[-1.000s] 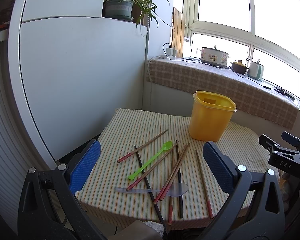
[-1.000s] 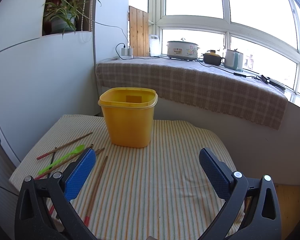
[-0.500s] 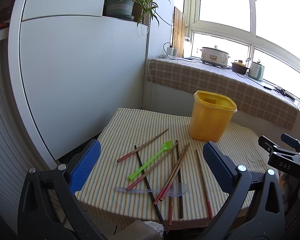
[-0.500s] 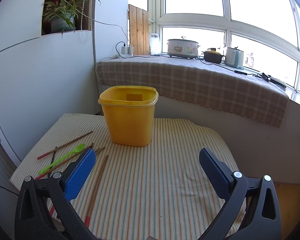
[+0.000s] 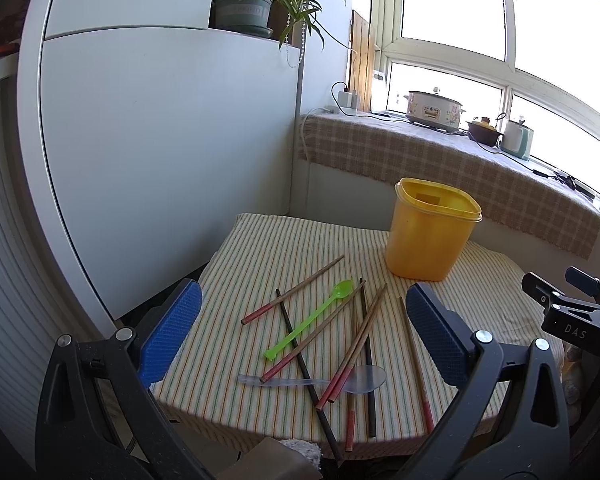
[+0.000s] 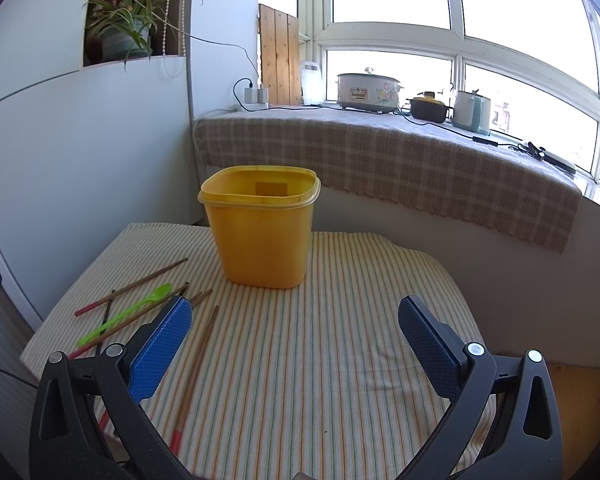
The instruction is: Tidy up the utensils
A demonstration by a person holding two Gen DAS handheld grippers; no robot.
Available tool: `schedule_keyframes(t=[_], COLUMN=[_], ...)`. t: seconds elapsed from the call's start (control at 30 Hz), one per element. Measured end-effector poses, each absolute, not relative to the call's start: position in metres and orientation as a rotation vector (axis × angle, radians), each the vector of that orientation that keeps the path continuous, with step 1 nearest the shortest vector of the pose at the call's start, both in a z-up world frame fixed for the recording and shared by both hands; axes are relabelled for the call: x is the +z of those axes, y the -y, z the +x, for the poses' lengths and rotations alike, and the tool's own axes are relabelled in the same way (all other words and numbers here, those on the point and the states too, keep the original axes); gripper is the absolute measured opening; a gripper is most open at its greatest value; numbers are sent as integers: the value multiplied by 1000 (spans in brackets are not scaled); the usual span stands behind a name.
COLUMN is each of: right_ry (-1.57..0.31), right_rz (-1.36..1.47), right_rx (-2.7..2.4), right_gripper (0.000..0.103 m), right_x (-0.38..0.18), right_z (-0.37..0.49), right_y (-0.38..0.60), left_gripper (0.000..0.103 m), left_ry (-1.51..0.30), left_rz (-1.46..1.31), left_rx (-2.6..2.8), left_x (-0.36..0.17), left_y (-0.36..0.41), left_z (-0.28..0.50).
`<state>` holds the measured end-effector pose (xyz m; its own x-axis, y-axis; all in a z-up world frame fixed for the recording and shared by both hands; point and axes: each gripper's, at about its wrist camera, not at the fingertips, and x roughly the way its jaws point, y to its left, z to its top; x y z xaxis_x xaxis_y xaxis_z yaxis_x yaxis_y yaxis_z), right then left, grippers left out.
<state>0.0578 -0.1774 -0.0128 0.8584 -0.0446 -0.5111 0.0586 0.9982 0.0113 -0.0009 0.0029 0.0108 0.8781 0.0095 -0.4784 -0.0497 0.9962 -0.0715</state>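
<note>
Several wooden chopsticks (image 5: 362,339) with red ends lie crossed on the striped tablecloth (image 5: 260,264), mixed with a green plastic spoon (image 5: 310,324), black chopsticks (image 5: 300,356) and a clear spoon (image 5: 360,376). A yellow tub (image 5: 430,232) stands empty behind them. My left gripper (image 5: 302,332) hovers open above the front of the pile, holding nothing. In the right wrist view the tub (image 6: 260,232) is straight ahead, the chopsticks (image 6: 194,364) and green spoon (image 6: 128,314) lie to the left, and my right gripper (image 6: 294,344) is open and empty over bare cloth.
A white cabinet (image 5: 160,140) stands close on the left of the small table. Behind runs a window ledge with a checked cloth (image 6: 380,152) carrying a slow cooker (image 6: 368,88), a pot and a kettle. The table's front edge (image 5: 300,432) is near.
Both grippers have edged slightly nearer and lower over the table; the tub and utensils lie as before. Both stay open.
</note>
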Motion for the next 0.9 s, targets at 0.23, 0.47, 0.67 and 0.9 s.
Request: schedule_keyframes(t=[0.23,0.47,0.67,0.9], right_ry=[-579,-657,-723,-828], right_rz=[25,63,108,123], right_rx=[-26,49,87,176], right_gripper=[102,102,94,85], right_x=[-19,-32,-45,-61], right_z=[64,76,86,99], right_y=[175,175,176,165], left_gripper=[103,103,99,74], left_ry=[-516,-576,-658,-751], left_rz=[-40,8,-34,-36], left_rx=[54,16,-100,-164], left_x=[2,-9,-29,-47], left_y=[-17,-31,-46,-50], left_z=[6,24,46,63])
